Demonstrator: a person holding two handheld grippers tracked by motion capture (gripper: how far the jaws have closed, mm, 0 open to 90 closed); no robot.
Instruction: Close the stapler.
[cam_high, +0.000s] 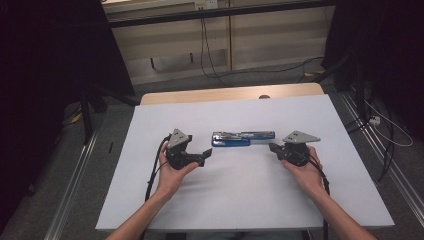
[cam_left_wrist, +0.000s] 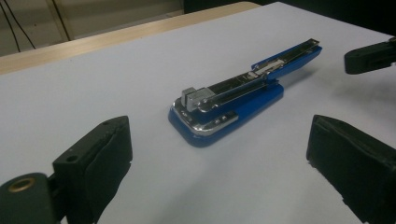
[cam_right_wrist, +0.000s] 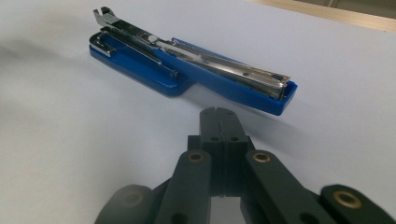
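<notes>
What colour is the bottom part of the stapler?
Blue. The stapler shows it best in the right gripper view.

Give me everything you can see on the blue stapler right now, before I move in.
The blue stapler lies swung open flat on the white table, apparently blue plastic with shiny metal parts. Its base rests on the surface; the long magazine arm stretches out toward the right gripper, its metal channel facing up. Nothing touches it: the right gripper is shut just short of the arm's tip, and the left gripper stands open near the base end.
</notes>
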